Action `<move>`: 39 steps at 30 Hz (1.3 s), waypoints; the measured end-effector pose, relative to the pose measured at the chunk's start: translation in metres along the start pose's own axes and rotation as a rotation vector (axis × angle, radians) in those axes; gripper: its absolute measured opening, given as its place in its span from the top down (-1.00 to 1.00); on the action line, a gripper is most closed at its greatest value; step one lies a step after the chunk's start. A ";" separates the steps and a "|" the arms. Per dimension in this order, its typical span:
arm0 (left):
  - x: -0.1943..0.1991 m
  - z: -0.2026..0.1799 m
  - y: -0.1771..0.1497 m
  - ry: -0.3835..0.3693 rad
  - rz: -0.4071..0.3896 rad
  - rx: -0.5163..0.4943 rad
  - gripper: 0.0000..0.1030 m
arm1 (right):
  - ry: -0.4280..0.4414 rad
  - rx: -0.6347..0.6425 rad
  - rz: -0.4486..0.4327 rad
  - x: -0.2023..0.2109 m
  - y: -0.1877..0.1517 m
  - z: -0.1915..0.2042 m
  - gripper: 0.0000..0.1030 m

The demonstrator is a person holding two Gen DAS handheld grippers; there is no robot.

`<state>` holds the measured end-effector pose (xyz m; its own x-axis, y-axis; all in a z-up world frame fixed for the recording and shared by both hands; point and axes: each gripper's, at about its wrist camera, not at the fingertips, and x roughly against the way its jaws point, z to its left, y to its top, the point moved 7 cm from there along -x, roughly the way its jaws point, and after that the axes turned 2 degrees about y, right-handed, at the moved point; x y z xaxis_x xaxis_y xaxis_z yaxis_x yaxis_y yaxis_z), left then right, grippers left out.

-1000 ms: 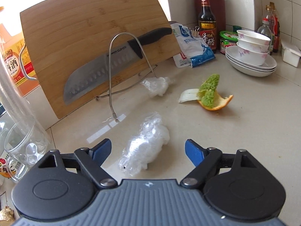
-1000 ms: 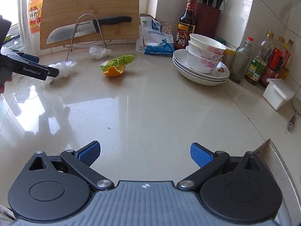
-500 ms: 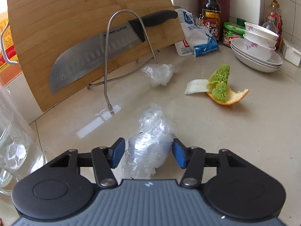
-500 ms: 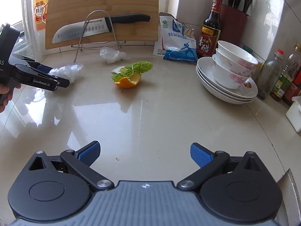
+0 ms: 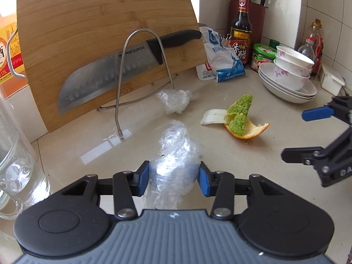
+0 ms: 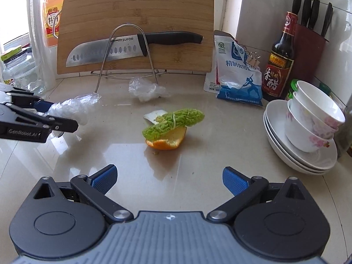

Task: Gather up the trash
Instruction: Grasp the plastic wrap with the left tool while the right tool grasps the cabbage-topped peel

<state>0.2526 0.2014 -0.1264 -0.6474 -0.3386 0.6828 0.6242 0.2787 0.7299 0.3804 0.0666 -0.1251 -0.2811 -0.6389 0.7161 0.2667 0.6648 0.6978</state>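
A crumpled clear plastic wad (image 5: 176, 154) lies on the pale counter between the blue pads of my left gripper (image 5: 173, 181). The jaws are closing and the pads press its sides. The right wrist view shows the same wad (image 6: 72, 107) in the left gripper (image 6: 59, 115) at the left edge. A second plastic wad (image 5: 176, 100) (image 6: 145, 89) sits by the wire rack. A green leaf (image 5: 239, 118) (image 6: 173, 121) rests on an orange peel (image 5: 248, 131) (image 6: 167, 140) mid-counter. My right gripper (image 6: 168, 179) (image 5: 305, 134) is open, empty, and a short way in front of the peel.
A bamboo cutting board (image 6: 136, 22) leans at the back with a knife (image 6: 105, 50) on a wire rack. A salt bag (image 6: 237, 79), a vinegar bottle (image 6: 281, 59) and stacked bowls on plates (image 6: 308, 136) fill the right. A glass mug (image 5: 15, 167) stands at the left.
The left jaws went from wide open to closed in on the plastic wad. The right gripper moved nearer the leaf and peel and now shows at the right edge of the left wrist view.
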 end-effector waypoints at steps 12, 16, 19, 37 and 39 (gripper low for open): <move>0.012 -0.007 0.012 -0.010 -0.051 0.025 0.14 | 0.028 -0.018 0.037 -0.061 0.035 0.003 -0.99; 0.011 -0.004 0.012 -0.010 -0.054 0.050 0.14 | 0.012 0.004 0.061 -0.078 0.039 0.008 -0.90; 0.009 -0.002 0.012 -0.008 -0.053 0.058 0.14 | -0.004 0.012 0.078 -0.088 0.042 0.009 -0.80; 0.006 -0.002 0.011 -0.027 -0.045 0.067 0.14 | -0.066 0.055 0.038 -0.081 0.043 0.005 0.21; 0.006 -0.004 0.012 -0.033 -0.045 0.061 0.14 | -0.066 0.046 0.028 -0.076 0.043 0.003 0.39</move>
<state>0.2580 0.1989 -0.1141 -0.6887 -0.3220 0.6496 0.5675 0.3181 0.7594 0.4102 0.1449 -0.1498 -0.3350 -0.5936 0.7317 0.2328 0.7004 0.6748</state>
